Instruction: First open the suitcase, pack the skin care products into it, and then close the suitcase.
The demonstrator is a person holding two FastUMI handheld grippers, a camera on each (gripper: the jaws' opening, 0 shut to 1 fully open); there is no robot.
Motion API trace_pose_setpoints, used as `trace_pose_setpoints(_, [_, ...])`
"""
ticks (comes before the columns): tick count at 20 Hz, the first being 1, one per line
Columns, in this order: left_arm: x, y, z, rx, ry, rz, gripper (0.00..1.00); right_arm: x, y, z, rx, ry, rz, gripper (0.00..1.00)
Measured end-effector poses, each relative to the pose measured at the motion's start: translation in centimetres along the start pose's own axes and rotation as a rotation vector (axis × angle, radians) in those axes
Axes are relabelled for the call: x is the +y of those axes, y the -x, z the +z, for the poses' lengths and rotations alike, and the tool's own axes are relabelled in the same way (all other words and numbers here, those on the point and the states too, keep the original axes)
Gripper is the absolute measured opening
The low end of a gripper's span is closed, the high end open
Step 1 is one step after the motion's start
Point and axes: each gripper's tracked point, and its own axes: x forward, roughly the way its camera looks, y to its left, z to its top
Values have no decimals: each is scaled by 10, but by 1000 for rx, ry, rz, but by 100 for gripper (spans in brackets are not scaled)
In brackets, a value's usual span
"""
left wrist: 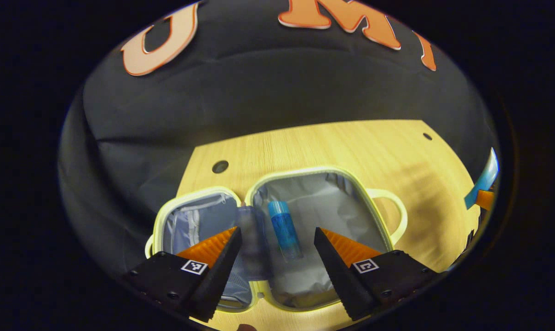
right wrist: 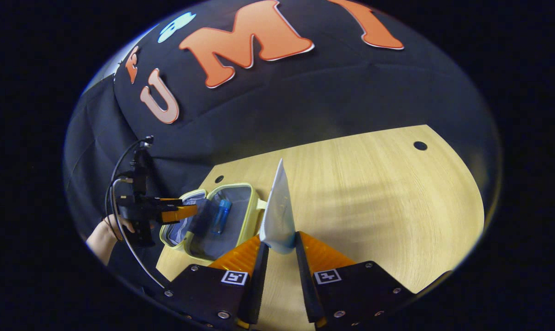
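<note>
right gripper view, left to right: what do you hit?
Hand → left gripper → open suitcase with blue bottle inside → pale tube clamped in the right gripper → bare table.

A small open suitcase with a pale yellow rim (left wrist: pixel 199 192) and a grey fabric lining lies on the light wood-grain table (left wrist: pixel 351 147). Inside the suitcase is a translucent blue bottle (left wrist: pixel 284 227). A pale blue-white tube (right wrist: pixel 277 216) shows beside the suitcase.
</note>
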Motion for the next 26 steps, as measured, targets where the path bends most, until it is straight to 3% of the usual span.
trace_pose_setpoints(4, [27, 45, 12, -134, 48, -5, 98, 60, -16, 5, 110, 99, 60, 38])
trace_pose_setpoints(8, [60, 71, 0, -189, 121, -27, 98, 118, -55, -2, 246, 196, 110, 38])
trace_pose_setpoints(12, [103, 86, -17, -221, 165, 11, 98, 165, -86, -36, 446, 140, 148, 39])
trace_pose_setpoints(18, [150, 97, -54, -210, 260, 45, 98, 152, -127, -65, 659, 50, 43, 39])
trace_pose_setpoints(21, [167, 92, -69, -194, 271, 65, 98, 131, -163, -76, 700, 3, -33, 39])
trace_pose_setpoints(24, [176, 93, -78, -176, 276, 78, 98, 125, -182, -81, 711, -30, -60, 39])
trace_pose_setpoints(25, [177, 93, -80, -174, 280, 81, 98, 125, -185, -78, 702, -41, -64, 33])
trace_pose_setpoints(26, [178, 91, -80, -173, 284, 79, 98, 127, -186, -77, 701, -57, -59, 39])
